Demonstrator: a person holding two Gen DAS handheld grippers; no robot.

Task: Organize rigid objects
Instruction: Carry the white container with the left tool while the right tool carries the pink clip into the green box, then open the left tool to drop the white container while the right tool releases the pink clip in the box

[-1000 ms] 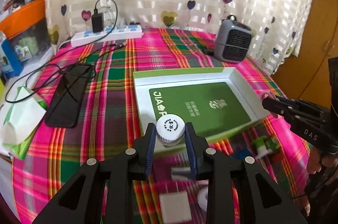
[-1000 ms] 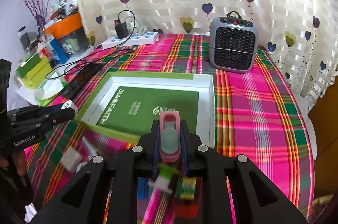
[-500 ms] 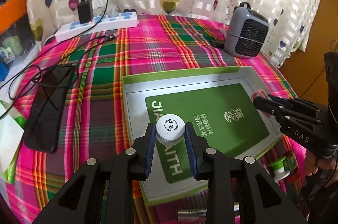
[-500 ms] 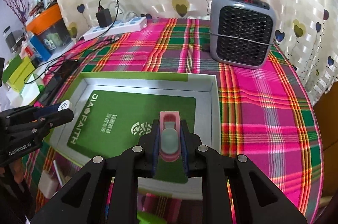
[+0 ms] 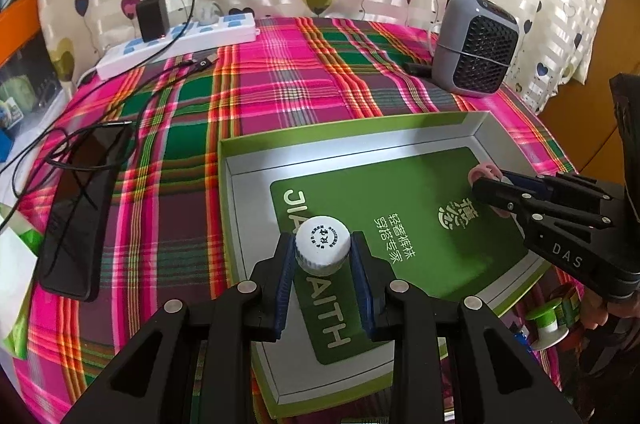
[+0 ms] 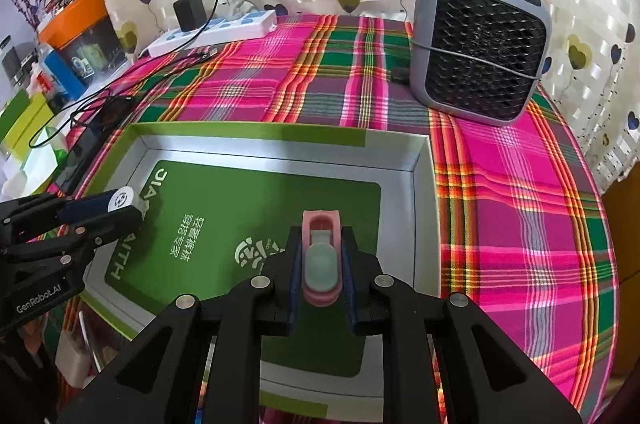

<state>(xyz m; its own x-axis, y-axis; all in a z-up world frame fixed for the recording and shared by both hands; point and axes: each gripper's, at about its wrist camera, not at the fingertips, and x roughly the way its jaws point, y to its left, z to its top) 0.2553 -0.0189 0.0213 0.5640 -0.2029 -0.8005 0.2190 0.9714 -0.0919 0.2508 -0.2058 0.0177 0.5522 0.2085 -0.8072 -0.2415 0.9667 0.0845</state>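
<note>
**Both loads over the box, ready to set down**

My left gripper [image 5: 323,276] is clenched on a small white plastic bottle with a ribbed screw cap [image 5: 322,244], held upright over the near-left part of the shallow green-rimmed cardboard box [image 5: 344,134]. My right gripper [image 6: 321,274] is clamped on a pink plastic clip with a pale grey-green centre [image 6: 321,256], hanging over the right half of the same box, above its green printed card [image 6: 248,216].

I judge the step in hand to be placing both items inside. To do it well, I should bring each gripper low before letting go: the bottle is round and would likely roll or topple if dropped, so its base should touch the card first. I would keep the two items well apart, the bottle near the left wall and the clip towards the right wall, so my grippers do not knock together. The grey portable heater [image 6: 480,44] stands beyond the box, clear of my path.
</note>
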